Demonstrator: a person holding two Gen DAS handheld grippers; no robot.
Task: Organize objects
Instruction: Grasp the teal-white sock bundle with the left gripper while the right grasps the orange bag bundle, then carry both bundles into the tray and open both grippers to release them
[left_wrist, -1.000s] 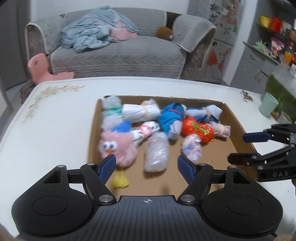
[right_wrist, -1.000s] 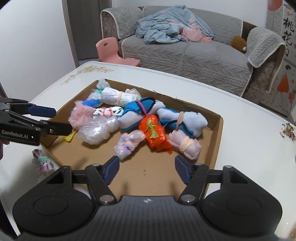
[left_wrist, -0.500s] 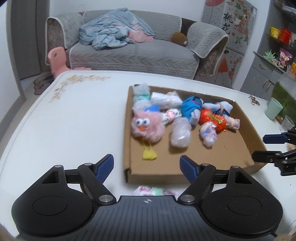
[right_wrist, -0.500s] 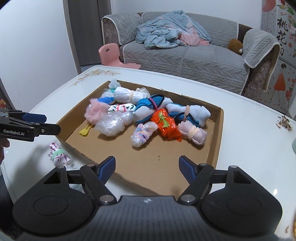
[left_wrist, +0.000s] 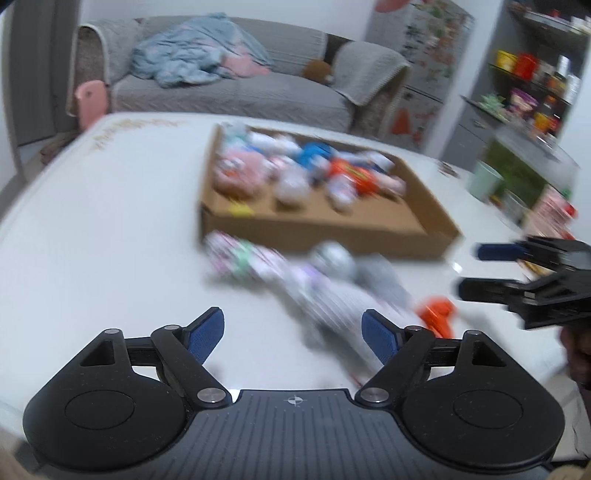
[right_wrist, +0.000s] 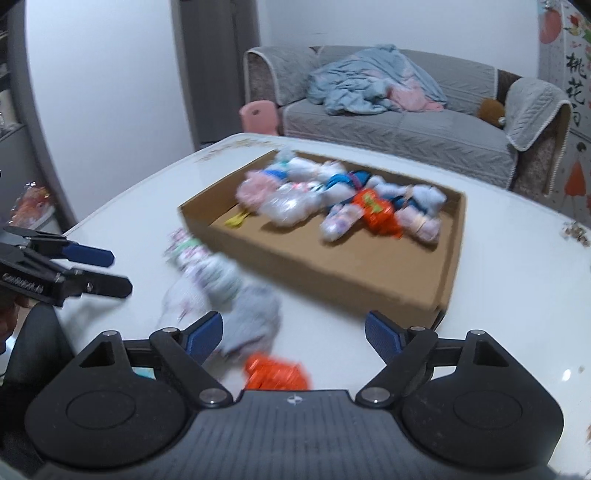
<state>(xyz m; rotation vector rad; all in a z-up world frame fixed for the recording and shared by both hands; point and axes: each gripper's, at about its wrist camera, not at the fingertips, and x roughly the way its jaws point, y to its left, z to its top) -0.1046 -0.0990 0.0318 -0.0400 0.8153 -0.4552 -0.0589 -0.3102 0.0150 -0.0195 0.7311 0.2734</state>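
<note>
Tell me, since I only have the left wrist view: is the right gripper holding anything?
Observer: No. In its own view the right gripper has its jaws opening, with nothing pressed between the pads.
Operator: Where is the orange bundle relative to it?
Observer: The orange bundle lies on the white table, low between the fingers, near the gripper's body and apart from both pads.
Operator: And my left gripper, seen from outside?
Observer: The left gripper shows side-on, jaws opening, nothing between them, short of the pale bundles.
</note>
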